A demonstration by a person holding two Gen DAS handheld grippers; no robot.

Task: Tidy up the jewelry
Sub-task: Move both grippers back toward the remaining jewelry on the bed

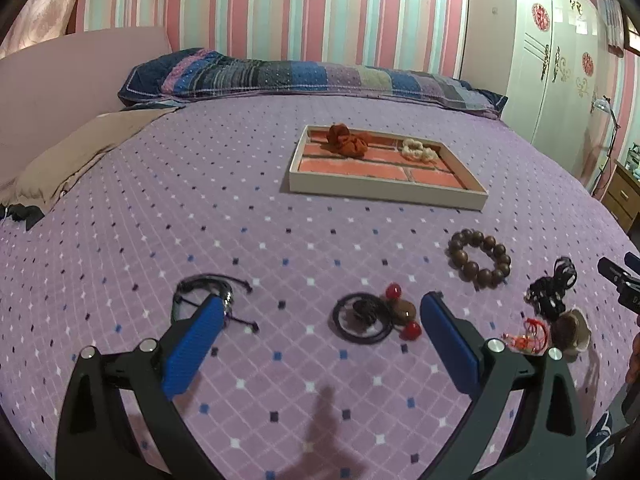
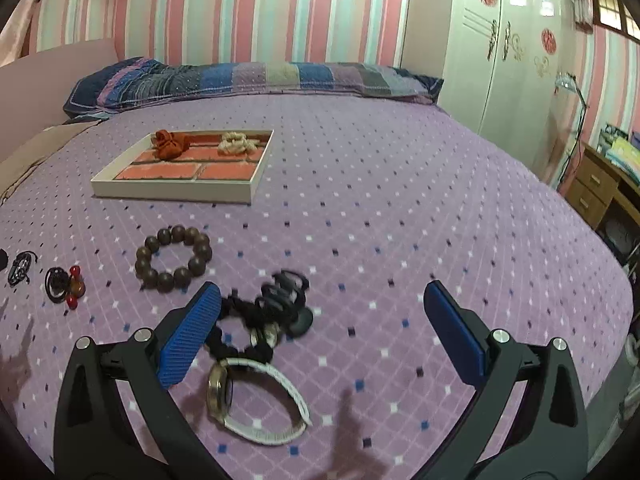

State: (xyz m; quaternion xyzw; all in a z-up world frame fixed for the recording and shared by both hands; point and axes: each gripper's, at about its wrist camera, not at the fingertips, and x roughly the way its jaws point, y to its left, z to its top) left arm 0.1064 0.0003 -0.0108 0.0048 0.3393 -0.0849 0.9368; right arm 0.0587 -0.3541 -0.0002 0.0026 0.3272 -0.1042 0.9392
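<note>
Jewelry is seen scattered on a purple checked bed (image 1: 280,208), with one white tray (image 1: 384,192) lying well ahead of both tools.

Left tool (image 1: 324,312): blue fingers spread wide, nothing pinched. Between its fingertips lies one black hair tie with red beads (image 1: 372,318). One black cord bracelet (image 1: 212,292) is partly covered by the left finger. Ahead and to the right, one brown bead bracelet (image 1: 480,258) is noted. Further right sit a black scrunchie cluster (image 1: 550,292) and a small red cord piece (image 1: 532,334), just beside the right finger.

Right tool (image 2: 320,304): fingers spread wide, empty. One black scrunchie cluster (image 2: 260,320) lies just inside its left finger, blurred at the far end. One white-strapped watch (image 2: 256,400) lies nearer the tool body, below that cluster. The bead bracelet (image 2: 174,258) is ahead and left.

Counted in the tray: two items, one orange scrunchie (image 1: 346,140) and one cream scrunchie (image 1: 420,150), both at the far end on a brick-pattern base.

View differences: the watch is plainly shown only in the right wrist view; the red cord piece only in the left. The right tool's tip is caught at the left view's right edge (image 1: 618,280). One striped pillow (image 2: 256,80) and one white wardrobe (image 2: 508,40) appear in both.
</note>
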